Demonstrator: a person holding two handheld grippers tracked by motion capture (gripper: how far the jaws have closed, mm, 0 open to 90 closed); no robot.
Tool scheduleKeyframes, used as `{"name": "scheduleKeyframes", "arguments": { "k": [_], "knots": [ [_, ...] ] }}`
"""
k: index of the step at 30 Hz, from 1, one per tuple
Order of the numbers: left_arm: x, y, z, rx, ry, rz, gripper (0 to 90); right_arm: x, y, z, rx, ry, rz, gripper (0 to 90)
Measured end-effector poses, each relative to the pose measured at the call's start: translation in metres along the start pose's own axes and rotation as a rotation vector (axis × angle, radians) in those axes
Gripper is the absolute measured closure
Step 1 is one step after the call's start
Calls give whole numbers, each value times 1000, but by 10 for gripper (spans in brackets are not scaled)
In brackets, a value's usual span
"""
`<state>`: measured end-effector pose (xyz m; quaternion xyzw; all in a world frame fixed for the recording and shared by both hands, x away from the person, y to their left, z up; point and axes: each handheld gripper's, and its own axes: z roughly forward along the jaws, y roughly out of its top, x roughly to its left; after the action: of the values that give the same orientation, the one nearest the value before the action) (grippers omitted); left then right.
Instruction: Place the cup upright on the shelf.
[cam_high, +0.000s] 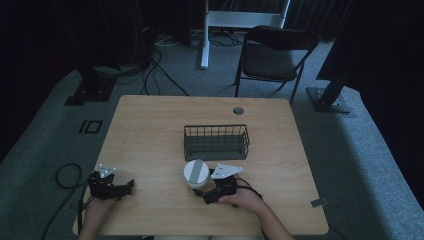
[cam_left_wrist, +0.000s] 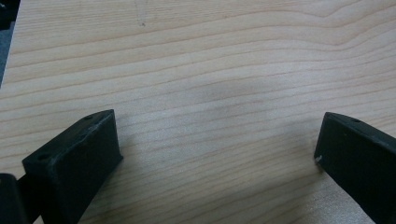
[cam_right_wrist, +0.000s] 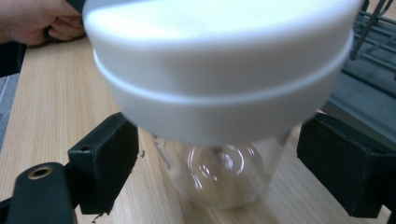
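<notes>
A clear container with a wide white lid (cam_high: 196, 173) stands on the wooden table (cam_high: 150, 130), just in front of a dark wire basket (cam_high: 216, 142). My right gripper (cam_high: 205, 190) reaches it from the near right. In the right gripper view the lid (cam_right_wrist: 219, 70) looms close, and the clear body (cam_right_wrist: 219, 172) sits between the two black jaws. Small gaps show on both sides, so the right gripper (cam_right_wrist: 218, 165) is open around it. My left gripper (cam_high: 129, 187) rests at the table's near left. It (cam_left_wrist: 217, 144) is open wide over bare wood.
The wire basket (cam_right_wrist: 369, 56) lies just beyond the container, at the right of the right gripper view. A person's hand (cam_right_wrist: 37, 18) shows at that view's top left. A round cable hole (cam_high: 238, 110) sits near the table's far edge. A folding chair (cam_high: 275, 55) stands behind the table.
</notes>
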<state>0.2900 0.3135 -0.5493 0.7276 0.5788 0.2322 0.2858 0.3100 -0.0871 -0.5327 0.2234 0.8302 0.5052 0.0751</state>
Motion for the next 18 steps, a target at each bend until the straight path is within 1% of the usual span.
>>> {"name": "scheduleKeyframes", "arguments": {
  "k": [4,8,13,16,17,18],
  "knots": [
    [0,0,0,1,0,0,2,2,2,5,-14,5,-7,125],
    [0,0,0,1,0,0,3,3,2,8,-26,-3,-14,126],
    [0,0,0,1,0,0,3,3,3,10,-33,-22,-6,165],
    [0,0,0,0,0,0,3,4,4,10,-44,-40,-20,179],
    [0,0,0,1,0,0,2,4,5,9,-42,-42,-40,180],
    [0,0,0,1,0,0,3,5,6,9,-37,-43,-44,181]
  ]
}}
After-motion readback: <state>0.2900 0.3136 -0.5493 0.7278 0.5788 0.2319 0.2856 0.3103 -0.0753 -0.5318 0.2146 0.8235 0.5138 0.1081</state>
